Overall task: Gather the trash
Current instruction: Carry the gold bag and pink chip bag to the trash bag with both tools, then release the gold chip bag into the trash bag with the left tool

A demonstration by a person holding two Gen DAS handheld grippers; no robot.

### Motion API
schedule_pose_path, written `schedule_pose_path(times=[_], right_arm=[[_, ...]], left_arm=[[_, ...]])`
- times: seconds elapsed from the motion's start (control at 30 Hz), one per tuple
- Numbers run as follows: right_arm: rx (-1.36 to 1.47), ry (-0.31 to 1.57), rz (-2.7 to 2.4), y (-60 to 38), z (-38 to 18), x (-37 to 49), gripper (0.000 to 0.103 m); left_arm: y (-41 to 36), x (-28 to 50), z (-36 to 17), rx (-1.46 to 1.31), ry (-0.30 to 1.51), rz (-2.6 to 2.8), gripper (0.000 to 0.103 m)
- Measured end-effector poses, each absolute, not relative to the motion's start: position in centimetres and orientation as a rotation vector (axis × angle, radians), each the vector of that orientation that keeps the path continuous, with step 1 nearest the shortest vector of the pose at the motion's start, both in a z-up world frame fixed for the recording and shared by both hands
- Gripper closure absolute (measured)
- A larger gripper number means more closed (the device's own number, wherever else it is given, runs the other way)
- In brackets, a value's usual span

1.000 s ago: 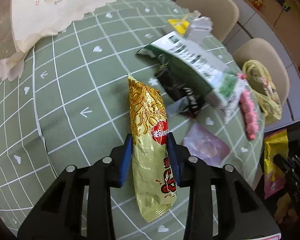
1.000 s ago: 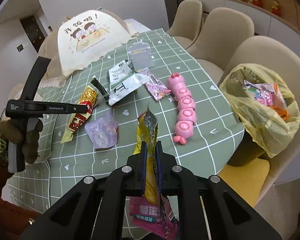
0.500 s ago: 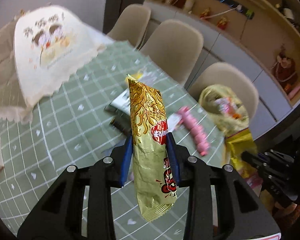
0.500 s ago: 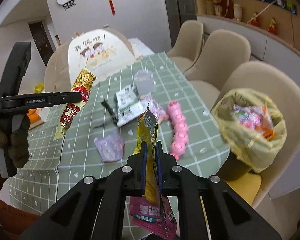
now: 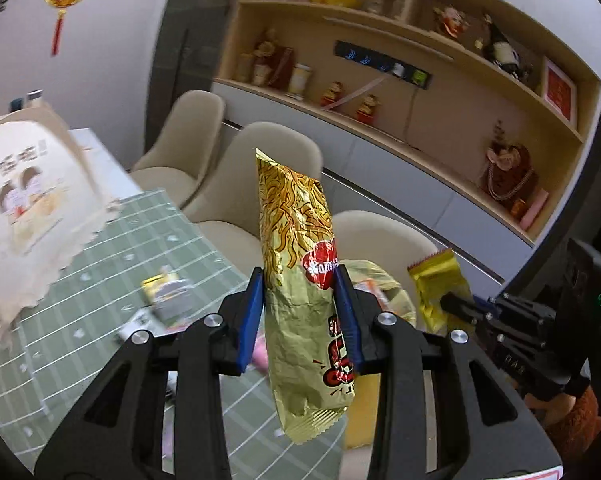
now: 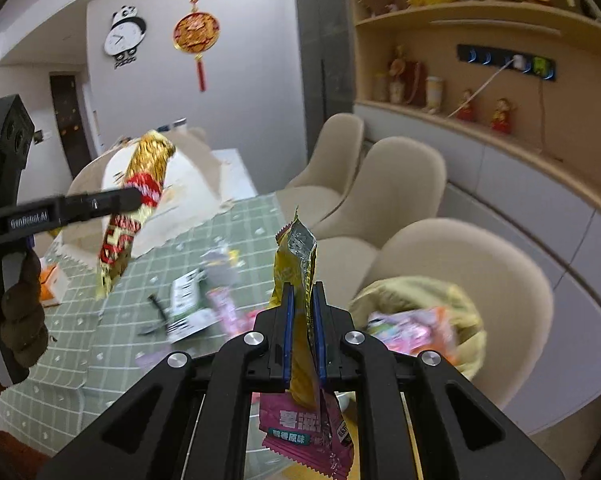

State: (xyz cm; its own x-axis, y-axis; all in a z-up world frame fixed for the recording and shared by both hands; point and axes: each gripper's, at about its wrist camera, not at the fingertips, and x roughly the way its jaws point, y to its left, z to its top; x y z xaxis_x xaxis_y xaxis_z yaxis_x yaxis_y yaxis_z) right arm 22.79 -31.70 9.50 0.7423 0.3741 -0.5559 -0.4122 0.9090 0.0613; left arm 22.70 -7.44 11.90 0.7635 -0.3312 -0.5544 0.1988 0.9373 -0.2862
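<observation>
A gold snack packet (image 5: 296, 264) is pinched by the left gripper (image 5: 299, 280); a yellow wrapper (image 6: 298, 276) by the right gripper (image 6: 302, 300); carrying is judged underway; release over the trash bag (image 6: 466, 308) is called for.

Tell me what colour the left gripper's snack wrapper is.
Gold snack wrapper with red logo, clearest in left wrist view.

L gripper (image 5: 299, 292) raised, jaws clamped w/ blue pads (image 5: 250, 312) pressing inward; R gripper (image 6: 301, 312) likewise clamped, level.

Gold noodle-print wrapper (image 5: 300, 264); green white-gridded tablecloth (image 5: 112, 256); yellow bag (image 6: 464, 308)
</observation>
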Motion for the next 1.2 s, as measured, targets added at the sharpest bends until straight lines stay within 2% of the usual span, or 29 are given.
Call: schedule_pose_path(times=[0.23, 0.5, 0.7, 0.97, 1.1, 1.2], right_arm=[[-0.038, 0.601, 0.314, -39.5, 9.3, 26.2, 0.093], [0.026, 0.660, 0.229, -46.7, 6.3, 28.7, 0.093], [0.050, 0.719, 0.207, -49.4, 3.5, 31.1, 0.093], [0.108, 0.806, 0.179, -52.2, -0.6, 32.8, 0.093], [0.120, 0.848, 0.177, -52.7, -2.4, 33.2, 0.093], [0.122, 0.865, 0.191, -52.4, -3.0, 33.5, 0.093]], left_arm=[[-16.1, 28.2, 10.1, -0.187, 0.705, -0.405, 0.070], [-24.1, 35.1, 3.9, -0.130, 0.847, -0.475, 0.070], [-27.6, 40.4, -3.3, -0.149, 1.033, -0.463, 0.070], [-32.5, 44.7, -11.4, -0.044, 1.248, -0.405, 0.069], [-33.8, 45.9, -13.3, -0.006, 1.273, -0.395, 0.069], [-33.6, 46.1, -12.9, -0.060, 1.285, -0.423, 0.062]])
